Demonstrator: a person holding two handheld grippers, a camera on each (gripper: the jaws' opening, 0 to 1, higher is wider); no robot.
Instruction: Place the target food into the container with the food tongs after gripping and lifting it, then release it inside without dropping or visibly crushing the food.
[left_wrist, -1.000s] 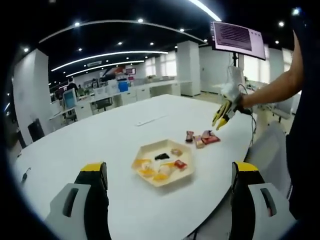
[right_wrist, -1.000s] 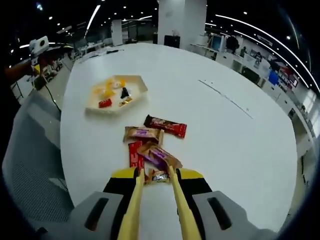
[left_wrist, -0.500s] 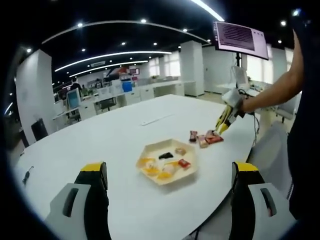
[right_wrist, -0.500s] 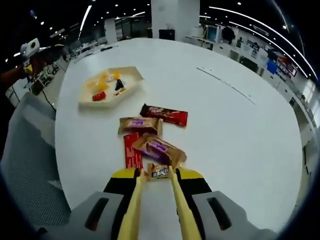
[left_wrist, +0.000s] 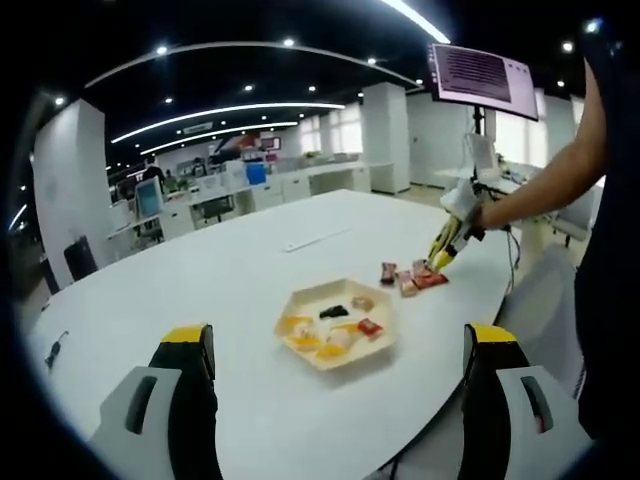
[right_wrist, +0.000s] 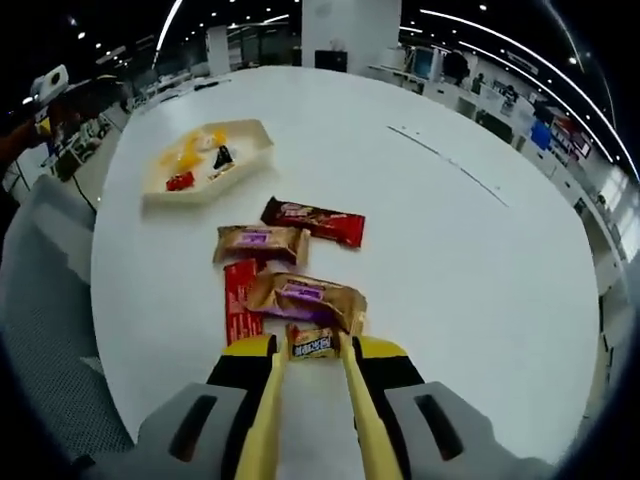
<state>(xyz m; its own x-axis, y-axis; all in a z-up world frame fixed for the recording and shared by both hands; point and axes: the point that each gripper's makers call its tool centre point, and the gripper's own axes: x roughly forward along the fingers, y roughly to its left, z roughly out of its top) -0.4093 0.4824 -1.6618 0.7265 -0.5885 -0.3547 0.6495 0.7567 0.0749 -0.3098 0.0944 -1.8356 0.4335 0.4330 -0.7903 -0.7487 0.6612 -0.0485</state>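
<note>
- While the right gripper hung low over the white table, its yellow food tongs stood narrowly apart with a small gold-wrapped candy lying between the tips.
- Whether the tips actually pressed that candy or merely flanked it could not be told; the candy lay on the table.
- Just beyond the small candy, touching it, lay a gold-and-purple wrapped bar, and beside that bar a red wrapped bar.
- Farther from the small candy sat a second gold wrapped bar, and next to it a dark red chocolate bar.
- Well beyond the small candy, near the table's edge, stood the hexagonal tray holding yellow, red and dark pieces.
- In the left gripper view, the left gripper showed its two yellow-tipped jaws spread wide with nothing between them, above the near part of the table.
- The same tray sat ahead of those jaws, well apart from the pile of wrapped bars.
- A person's arm reached to that pile, the tongs pointing down into it.
- A monitor stood on a pole behind the pile.
</note>
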